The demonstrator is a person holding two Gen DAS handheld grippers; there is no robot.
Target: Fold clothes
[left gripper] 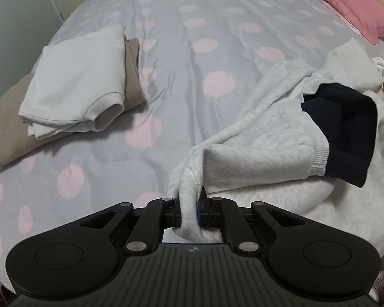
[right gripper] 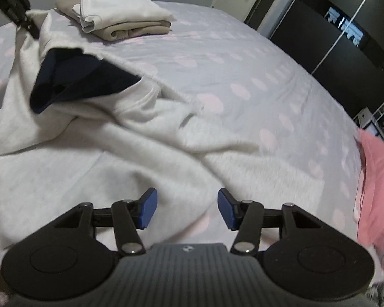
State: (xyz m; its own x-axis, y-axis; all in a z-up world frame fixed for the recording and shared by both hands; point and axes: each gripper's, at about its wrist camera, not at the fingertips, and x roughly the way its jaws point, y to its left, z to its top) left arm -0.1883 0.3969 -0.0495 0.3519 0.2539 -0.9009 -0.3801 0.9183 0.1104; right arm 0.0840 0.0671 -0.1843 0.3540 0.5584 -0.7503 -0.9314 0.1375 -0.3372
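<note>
A light grey sweatshirt (left gripper: 263, 148) with a dark navy lining (left gripper: 345, 117) lies crumpled on the polka-dot bed. My left gripper (left gripper: 192, 209) is shut on a bunched edge of it, and the cloth hangs through the fingers. In the right wrist view the same sweatshirt (right gripper: 115, 138) spreads across the near left, its navy lining (right gripper: 79, 79) showing. My right gripper (right gripper: 185, 209) stands open just above the grey fabric, with nothing between its blue pads (right gripper: 148, 211). The left gripper (right gripper: 25, 21) shows at the far upper left, holding the cloth's edge up.
A folded stack, a white garment (left gripper: 79, 81) on a beige one (left gripper: 10, 135), sits at the bed's left side and appears far back as the folded stack (right gripper: 120, 18). A pink pillow (left gripper: 355, 7) lies at the head; pink pillow (right gripper: 379, 179). Dark wardrobe doors (right gripper: 332, 38) stand beyond the bed.
</note>
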